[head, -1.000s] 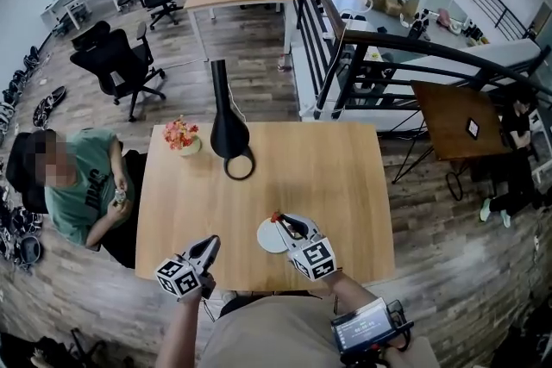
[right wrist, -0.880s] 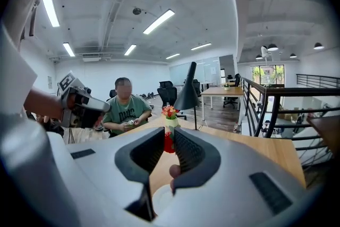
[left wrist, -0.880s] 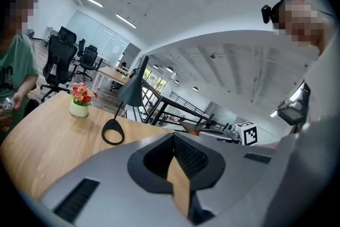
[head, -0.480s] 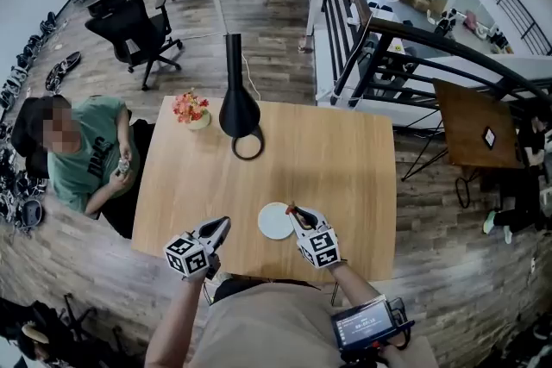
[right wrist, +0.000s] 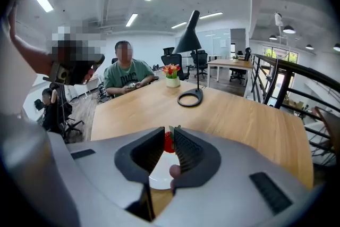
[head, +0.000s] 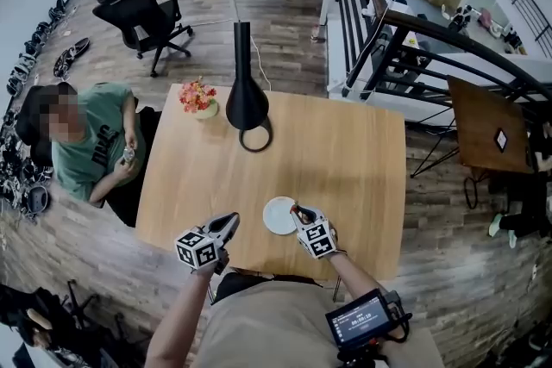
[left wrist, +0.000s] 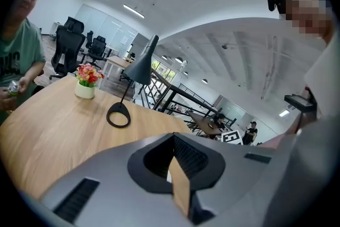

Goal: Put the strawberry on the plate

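The right gripper, clamping the strawberry, is descending over the plate, making release imminent; the left gripper is idling closed beside the plate.

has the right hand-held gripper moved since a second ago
Yes. The right hand-held gripper, holding the red strawberry, sank from over the middle of the round white plate to its right rim.

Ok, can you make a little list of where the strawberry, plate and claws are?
strawberry: red, pinched in the right claw
right claw: shut on the strawberry, over the plate's edge
plate: white, empty, on the wooden table
left claw: shut, holding nothing, left of the plate
job: strawberry not on the plate yet
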Action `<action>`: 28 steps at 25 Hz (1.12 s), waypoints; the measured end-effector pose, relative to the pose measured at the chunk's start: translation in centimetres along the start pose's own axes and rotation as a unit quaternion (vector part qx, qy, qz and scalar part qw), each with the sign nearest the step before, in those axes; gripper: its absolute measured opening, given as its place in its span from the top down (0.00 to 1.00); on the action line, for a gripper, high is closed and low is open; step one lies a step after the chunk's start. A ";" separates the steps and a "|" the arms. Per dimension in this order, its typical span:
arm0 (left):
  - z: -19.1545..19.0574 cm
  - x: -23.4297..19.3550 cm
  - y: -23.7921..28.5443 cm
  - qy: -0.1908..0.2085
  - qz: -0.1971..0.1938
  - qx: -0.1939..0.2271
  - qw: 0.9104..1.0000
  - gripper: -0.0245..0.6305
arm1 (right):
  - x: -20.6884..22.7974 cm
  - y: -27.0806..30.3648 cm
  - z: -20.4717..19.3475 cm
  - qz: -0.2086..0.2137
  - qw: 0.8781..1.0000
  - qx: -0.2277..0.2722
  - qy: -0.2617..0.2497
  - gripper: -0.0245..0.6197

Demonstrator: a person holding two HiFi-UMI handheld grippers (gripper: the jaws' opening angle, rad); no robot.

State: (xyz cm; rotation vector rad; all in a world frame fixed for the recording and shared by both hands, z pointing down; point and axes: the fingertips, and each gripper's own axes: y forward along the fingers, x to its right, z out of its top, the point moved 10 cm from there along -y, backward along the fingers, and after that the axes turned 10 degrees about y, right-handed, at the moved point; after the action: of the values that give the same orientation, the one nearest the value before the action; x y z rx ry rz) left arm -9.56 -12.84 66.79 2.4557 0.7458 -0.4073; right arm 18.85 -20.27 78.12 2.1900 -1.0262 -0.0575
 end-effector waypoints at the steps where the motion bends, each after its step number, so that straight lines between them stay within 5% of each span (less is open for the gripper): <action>1: -0.2 -0.1 0.1 -0.001 0.002 -0.004 1.000 0.96 | 0.1 0.7 -0.4 0.001 1.000 -0.011 -0.003 0.86; 13: -2.0 0.2 -0.2 -0.012 0.014 -0.025 1.000 0.96 | -0.3 6.0 -4.0 0.019 0.990 -0.133 -0.034 0.86; 28: -3.7 0.7 -2.0 -0.028 0.029 -0.030 0.999 0.96 | -1.6 9.7 -6.2 0.025 0.982 -0.180 -0.052 0.86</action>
State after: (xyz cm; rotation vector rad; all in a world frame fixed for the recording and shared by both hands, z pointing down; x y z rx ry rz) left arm -9.70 -9.02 68.67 2.3931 0.6531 -0.4223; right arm 13.33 -19.82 88.33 1.8473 -1.0382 -0.3131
